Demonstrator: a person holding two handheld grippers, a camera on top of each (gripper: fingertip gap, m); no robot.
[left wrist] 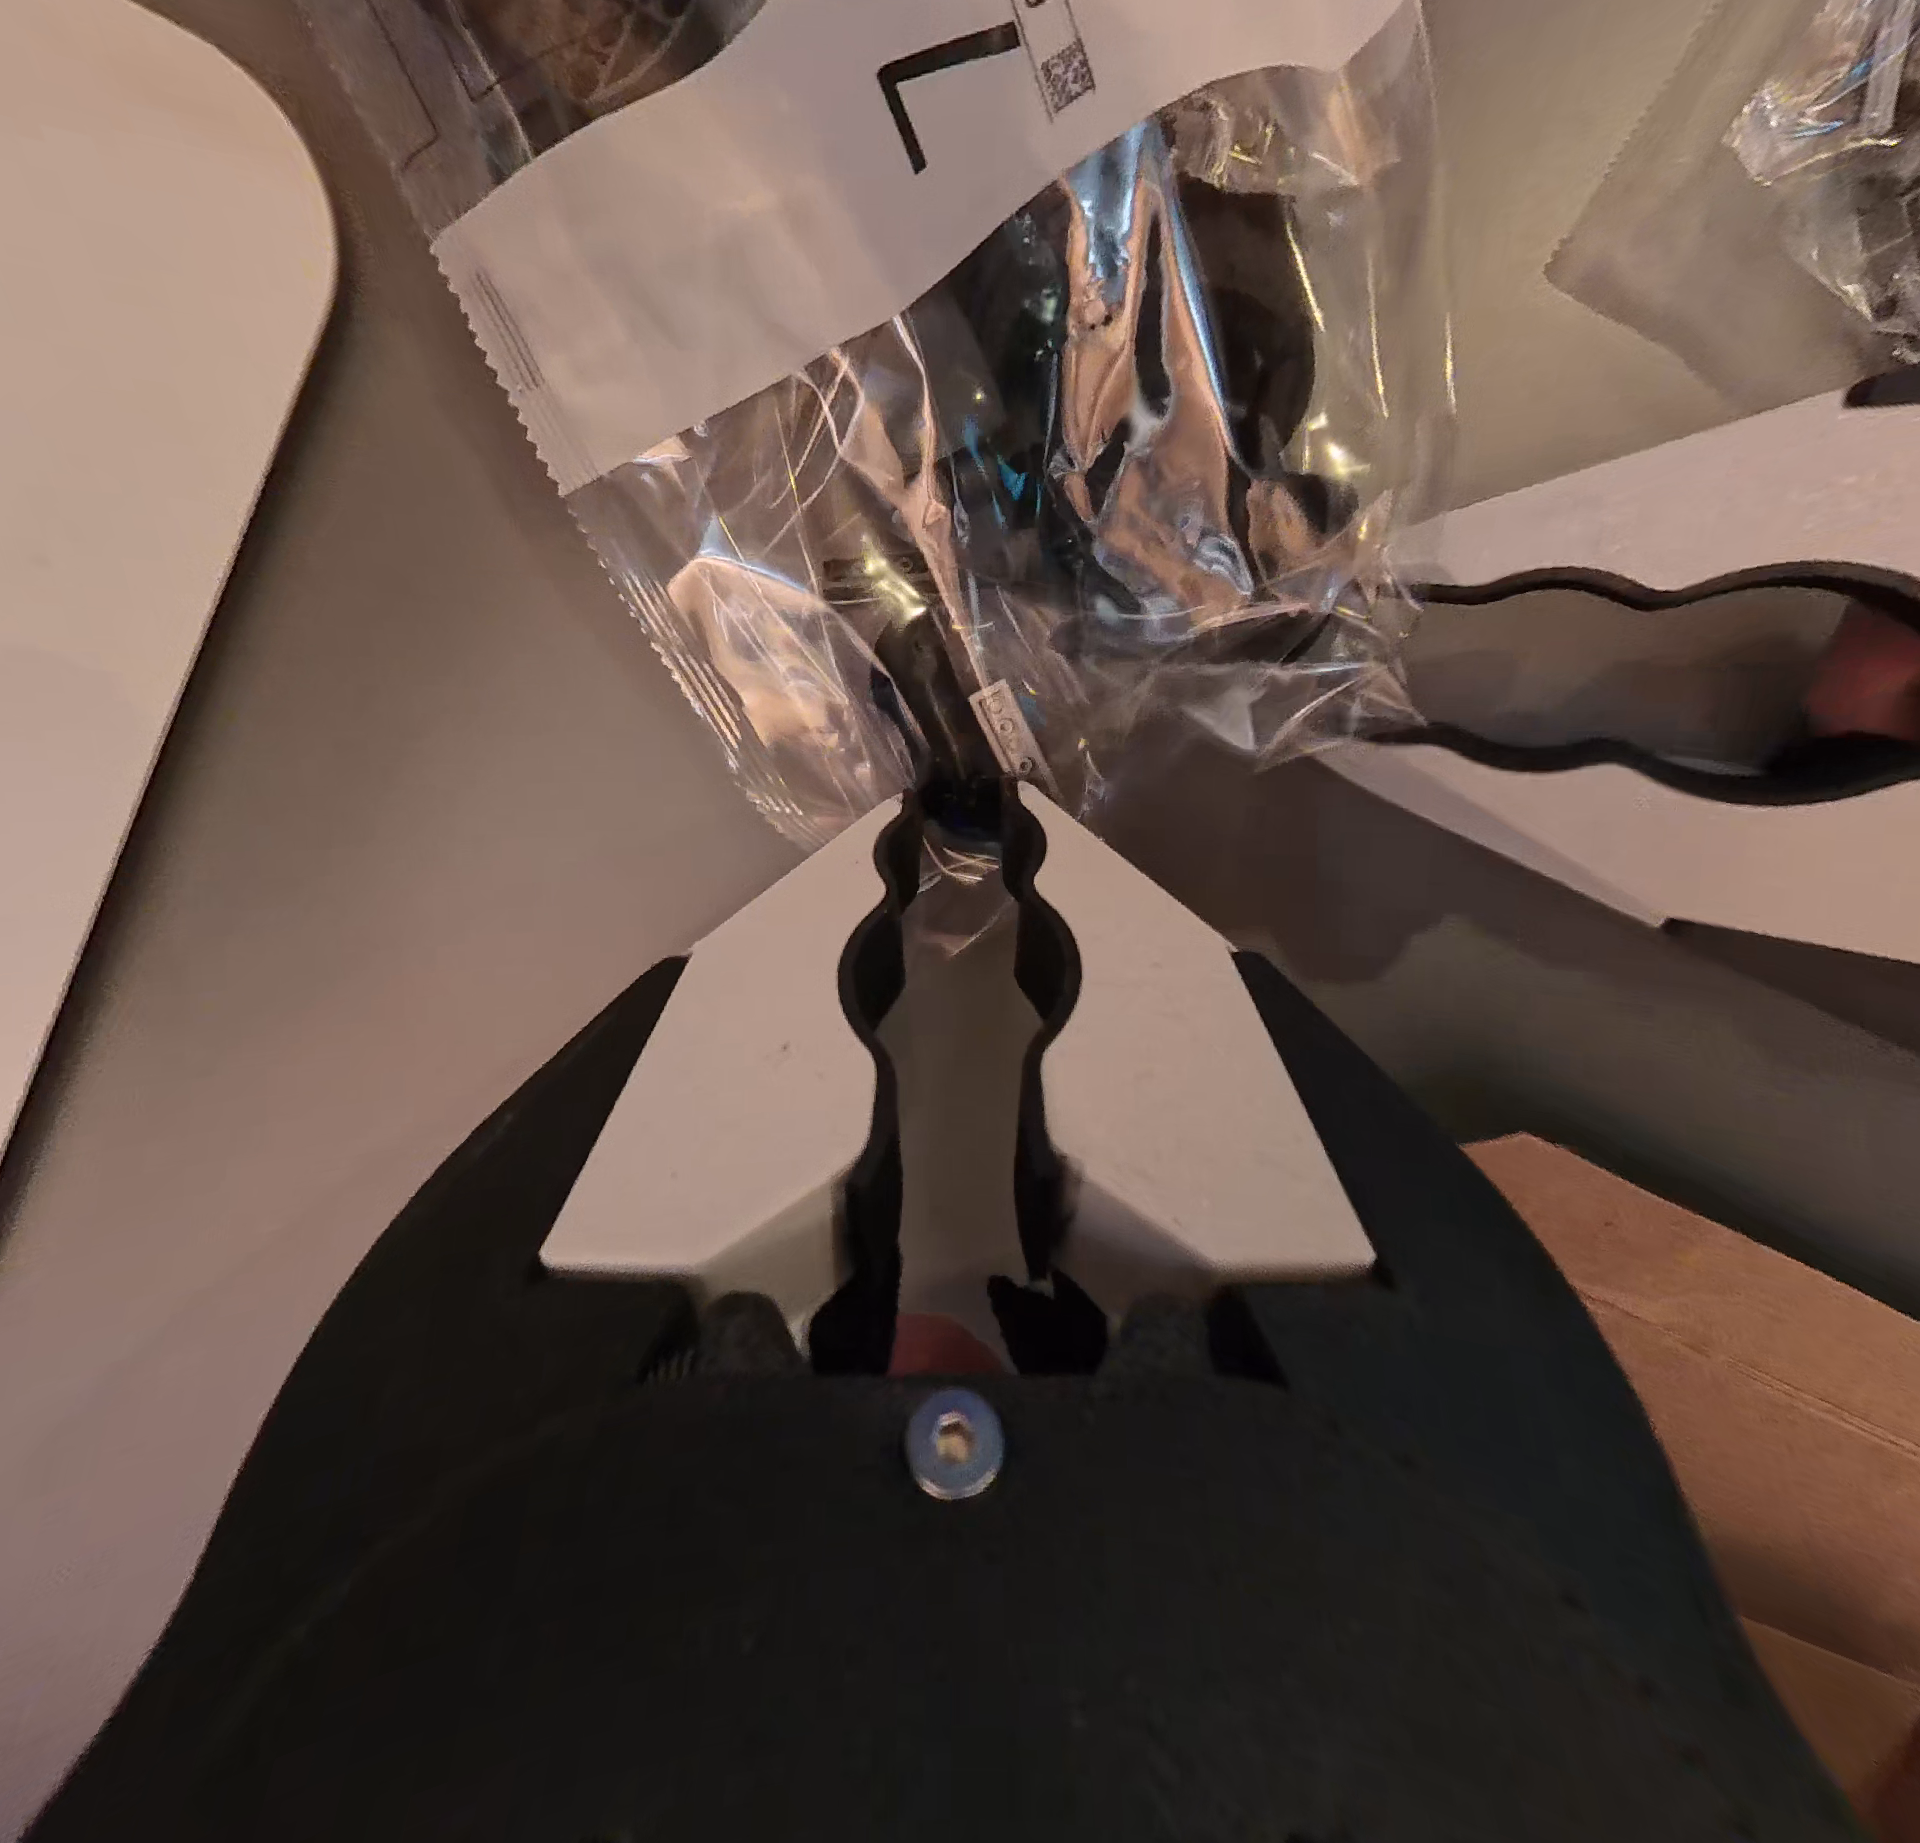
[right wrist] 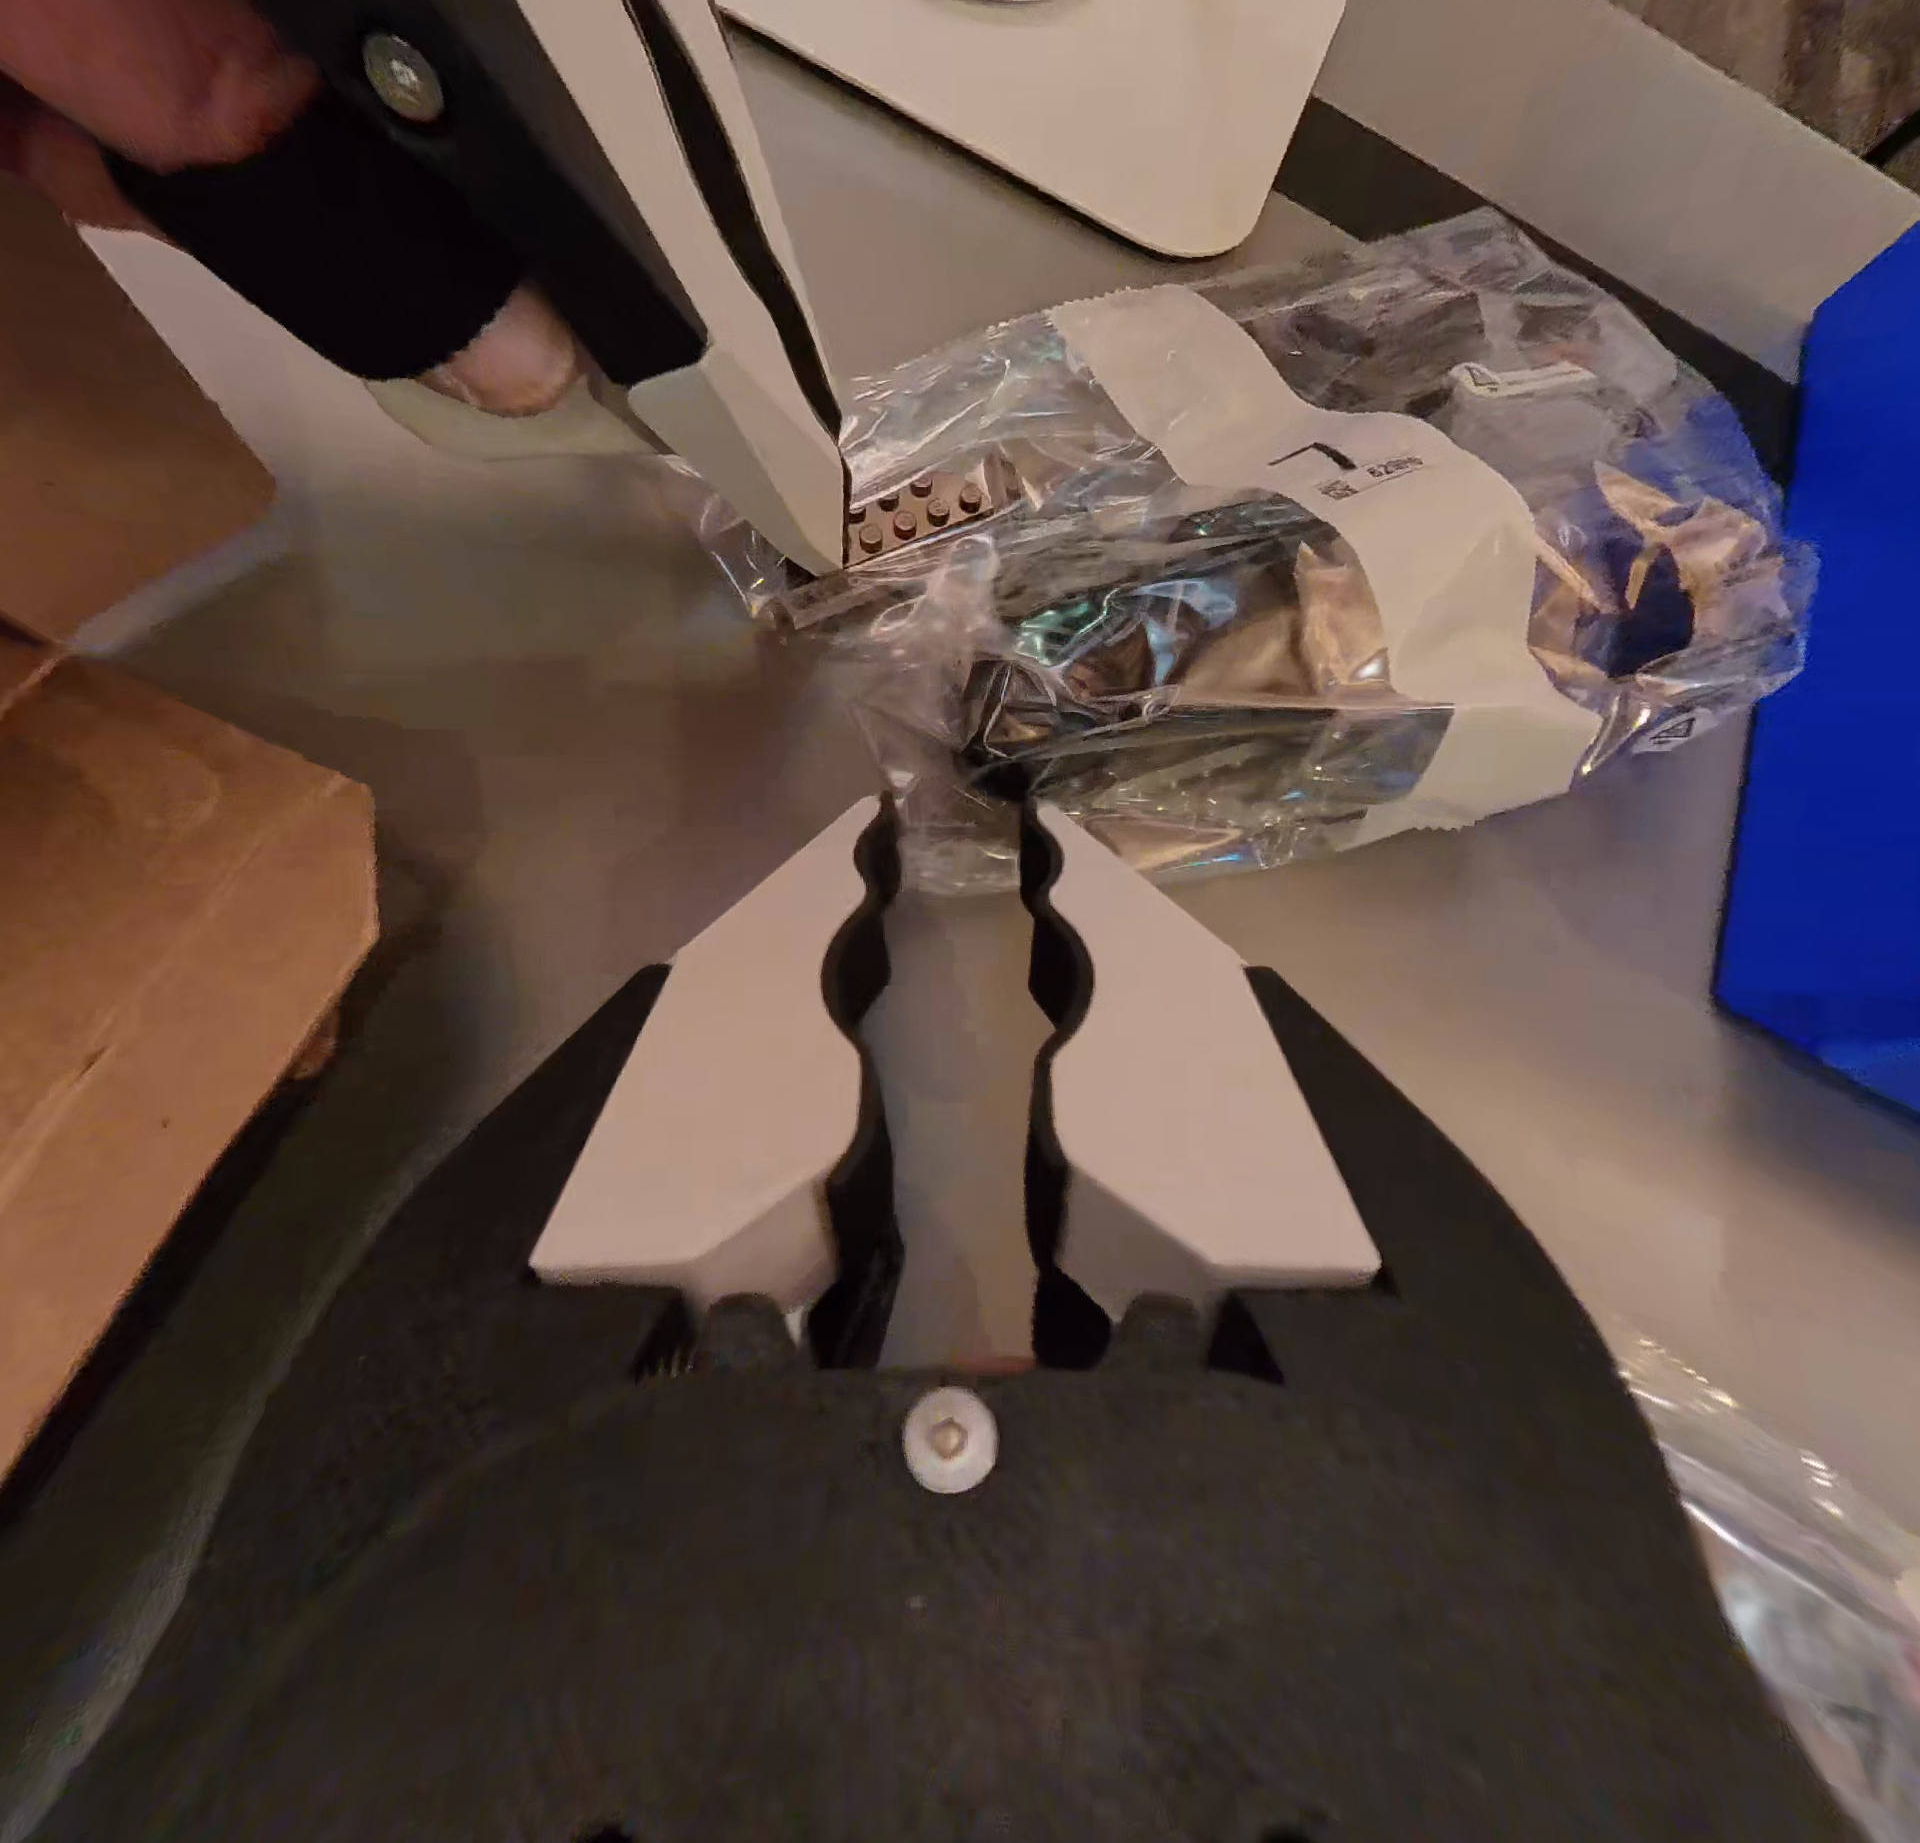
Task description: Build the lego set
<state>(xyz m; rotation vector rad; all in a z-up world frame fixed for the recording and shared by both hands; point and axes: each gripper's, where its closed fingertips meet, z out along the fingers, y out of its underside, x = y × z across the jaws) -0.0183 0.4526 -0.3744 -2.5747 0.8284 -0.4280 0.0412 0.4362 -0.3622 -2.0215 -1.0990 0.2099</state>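
A clear plastic bag of lego pieces [left wrist: 1091,505] with a white paper band [left wrist: 727,266] lies on the grey table. My left gripper [left wrist: 968,811] is shut on the bag's near corner. My right gripper [left wrist: 1425,666] comes in from the right and pinches the bag's other edge. In the right wrist view the bag [right wrist: 1247,630] lies ahead, and my right gripper [right wrist: 956,825] is shut on a bunched corner of it. My left gripper [right wrist: 821,536] grips the bag's far left end, held by a hand [right wrist: 156,79]. A grey studded plate [right wrist: 920,515] shows through the plastic.
A cardboard box [right wrist: 156,910] stands on the left and a blue box [right wrist: 1849,754] on the right. A white rounded base [right wrist: 1039,100] sits behind the bag. Another clear bag [right wrist: 1787,1585] lies at the near right, and one more [left wrist: 1849,131] at the far right. Across from one pair of fingers to the other is roughly 7 cm.
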